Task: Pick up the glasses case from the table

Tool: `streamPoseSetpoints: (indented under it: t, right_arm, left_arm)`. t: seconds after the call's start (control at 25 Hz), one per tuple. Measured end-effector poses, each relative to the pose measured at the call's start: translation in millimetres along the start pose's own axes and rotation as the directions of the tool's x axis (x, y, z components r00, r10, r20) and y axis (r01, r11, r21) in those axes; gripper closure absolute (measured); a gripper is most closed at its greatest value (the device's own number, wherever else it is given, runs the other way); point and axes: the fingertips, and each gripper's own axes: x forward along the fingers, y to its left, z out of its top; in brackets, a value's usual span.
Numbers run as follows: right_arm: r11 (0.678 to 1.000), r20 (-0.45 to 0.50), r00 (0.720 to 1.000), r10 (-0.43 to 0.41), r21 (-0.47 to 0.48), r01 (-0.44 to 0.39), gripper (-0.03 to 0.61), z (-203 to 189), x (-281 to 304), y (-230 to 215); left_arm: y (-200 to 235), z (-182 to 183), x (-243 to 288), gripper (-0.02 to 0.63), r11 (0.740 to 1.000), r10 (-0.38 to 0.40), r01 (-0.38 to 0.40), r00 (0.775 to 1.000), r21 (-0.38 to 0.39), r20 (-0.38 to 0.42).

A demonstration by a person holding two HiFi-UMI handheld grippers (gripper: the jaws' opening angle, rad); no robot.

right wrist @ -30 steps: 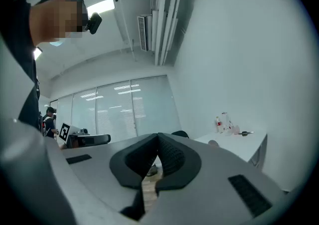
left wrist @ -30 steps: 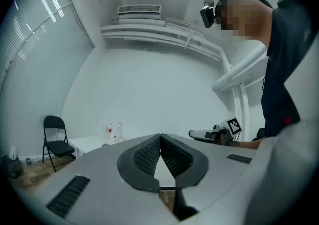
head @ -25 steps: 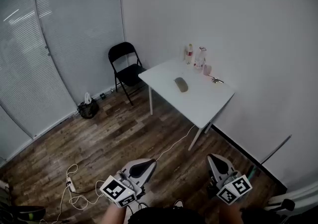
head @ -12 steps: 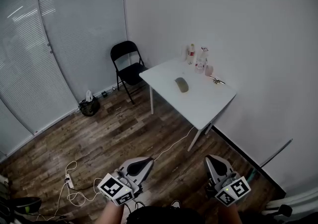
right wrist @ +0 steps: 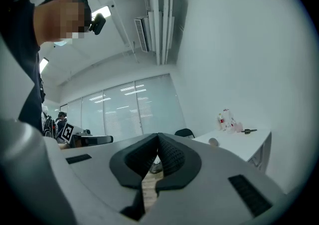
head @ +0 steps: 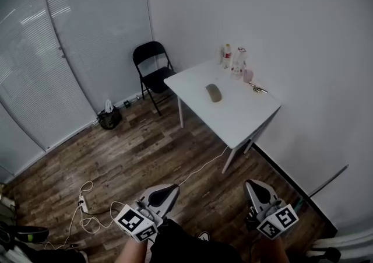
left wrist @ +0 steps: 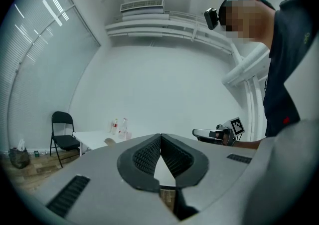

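Observation:
The grey-green glasses case [head: 213, 93] lies near the middle of the white table [head: 233, 119], far ahead of both grippers. My left gripper [head: 173, 188] is held low at the bottom left over the wooden floor, jaws shut with nothing between them. My right gripper [head: 250, 185] is level with it at the bottom right, also shut and empty. In the left gripper view the case [left wrist: 109, 141] is a small shape on the distant table [left wrist: 89, 135], beyond the shut jaws [left wrist: 160, 137]. The right gripper view shows the case [right wrist: 213, 142] on the table [right wrist: 244, 141] to the right of its shut jaws [right wrist: 158, 136].
Two bottles [head: 227, 56], a pink cup [head: 249, 75] and a small metal object [head: 258, 88] stand at the table's far edge by the white wall. A black folding chair [head: 152, 72] is left of the table. A black bag [head: 109, 118] and a power strip with white cable [head: 83, 203] lie on the floor.
The whole view has shifted as the person moves toward the table, with both grippers carried along. Both grippers stay shut and empty.

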Motion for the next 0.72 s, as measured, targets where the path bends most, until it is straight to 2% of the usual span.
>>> streamPoseSetpoints:
  t: [0.16, 0.32, 0.48, 0.72]
  right_arm:
    - [0.993, -0.022, 0.993, 0.113, -0.027, -0.114, 0.561, -11, 11, 9]
    - [0.984, -0.085, 0.987, 0.133, -0.111, -0.143, 0.561, -22, 38, 9]
    - [0.986, -0.093, 0.99, 0.108, -0.113, -0.119, 0.561, -23, 70, -15]
    - [0.993, -0.091, 0.995, 0.031, -0.114, -0.041, 0.561, -20, 153, -62]
  left_arm:
    - [6, -7, 13, 0.592, 1.0, 0.001, -0.001, 1.0, 0.025, -0.012]
    - [27, -12, 34, 0.592, 1.0, -0.009, 0.008, 1.0, -0.001, -0.01]
    - [64, -9, 61, 0.592, 1.0, -0.027, 0.027, 1.0, -0.009, -0.005]
    - [152, 7, 99, 0.593, 0.999, -0.035, 0.035, 0.999, -0.02, -0.005]
